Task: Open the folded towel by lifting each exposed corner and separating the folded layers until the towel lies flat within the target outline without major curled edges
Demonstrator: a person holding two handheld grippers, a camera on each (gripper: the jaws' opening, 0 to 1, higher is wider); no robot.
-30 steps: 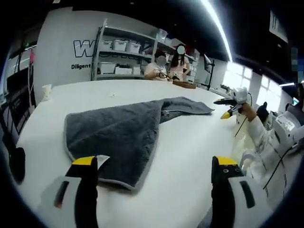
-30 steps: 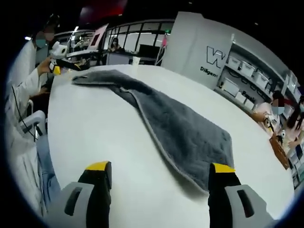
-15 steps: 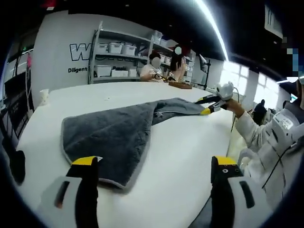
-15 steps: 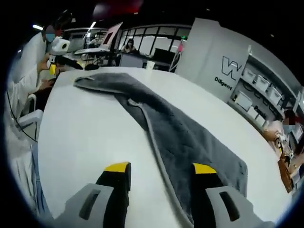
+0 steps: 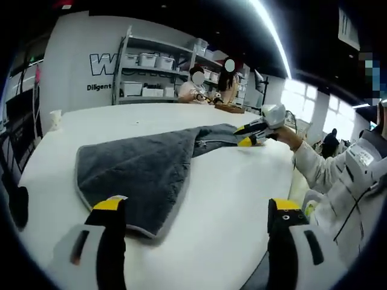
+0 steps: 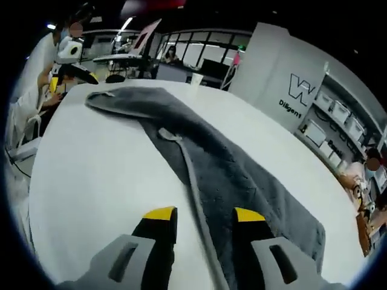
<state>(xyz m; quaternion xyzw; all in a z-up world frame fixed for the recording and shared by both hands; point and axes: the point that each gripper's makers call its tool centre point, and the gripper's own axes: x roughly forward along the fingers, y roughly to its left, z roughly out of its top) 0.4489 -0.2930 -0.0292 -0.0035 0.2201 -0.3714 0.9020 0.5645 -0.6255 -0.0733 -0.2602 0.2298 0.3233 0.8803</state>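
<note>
the grey towel (image 6: 230, 175) is seen lying on the white table (image 6: 97, 163), partly opened, as a long strip. in the right gripper view its long axis runs away from the camera, from the broad end at the jaws to the narrow far end near the other gripper. the pale hem of the towel's long edge passes directly between the jaws of the right gripper (image 6: 198, 213). these jaws are drawn in to a narrow gap about that edge, but whether the cloth is actually pinched cannot be told.

in the left gripper view the towel (image 5: 139, 169) is found ahead and to the left. its near corner lies just beyond the left-hand jaw of the left gripper (image 5: 196, 204), whose jaws are spread wide with nothing between them. at the far end of the strip the right gripper (image 5: 251, 134) is seen at the towel's edge.

the right gripper is judged the nearer to the cloth, so the coming lift turns on that straddled edge.
</note>
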